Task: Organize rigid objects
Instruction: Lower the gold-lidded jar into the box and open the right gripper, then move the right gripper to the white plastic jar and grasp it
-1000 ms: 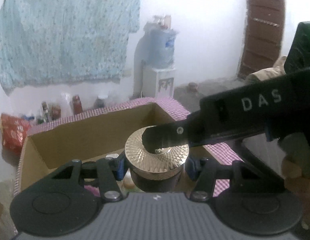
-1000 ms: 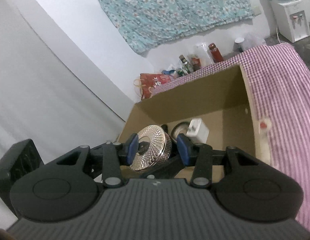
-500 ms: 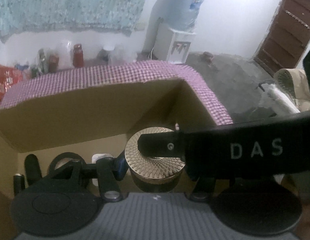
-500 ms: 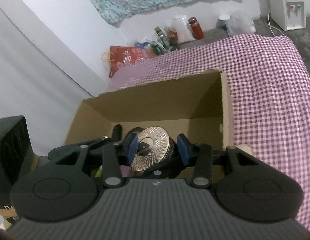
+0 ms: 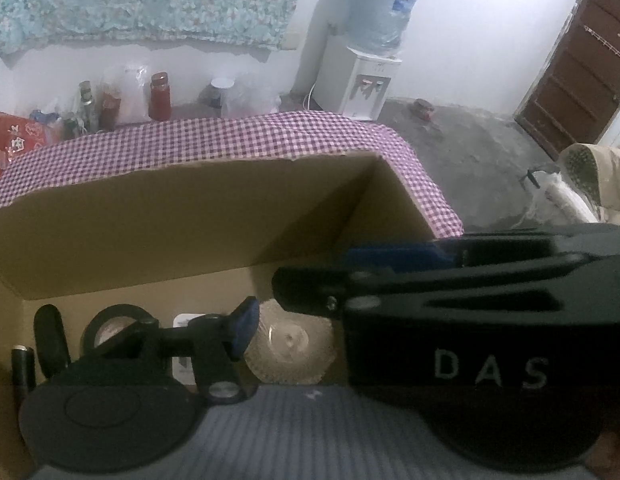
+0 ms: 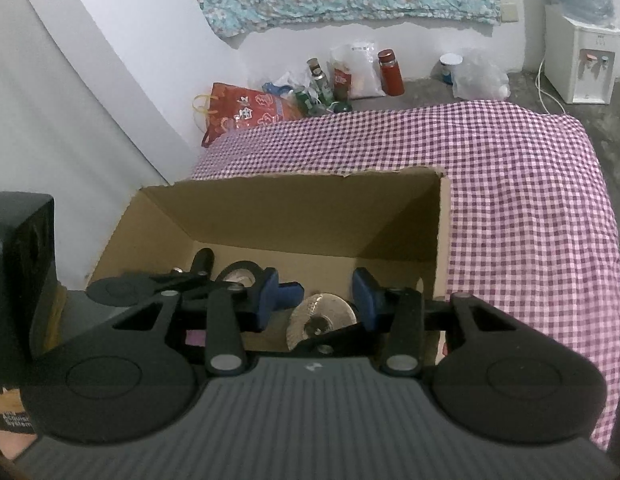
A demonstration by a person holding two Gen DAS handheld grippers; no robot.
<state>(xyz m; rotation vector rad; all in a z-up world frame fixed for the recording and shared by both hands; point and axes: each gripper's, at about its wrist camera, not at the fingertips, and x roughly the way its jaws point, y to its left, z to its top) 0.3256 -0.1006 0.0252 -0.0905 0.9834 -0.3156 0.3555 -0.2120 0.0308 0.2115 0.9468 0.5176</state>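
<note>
Jar (image 5: pixel 289 347) lowered into box (image 5: pixel 182 224) — left tool (image 5: pixel 298 332) opening.

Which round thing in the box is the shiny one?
The jar with the ribbed gold lid. The other round thing, the black tape roll, is dull.

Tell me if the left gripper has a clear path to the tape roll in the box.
Probably yes: the tape roll lies uncovered on the box floor just left of the left gripper, whose fingers have just been opening.
</note>
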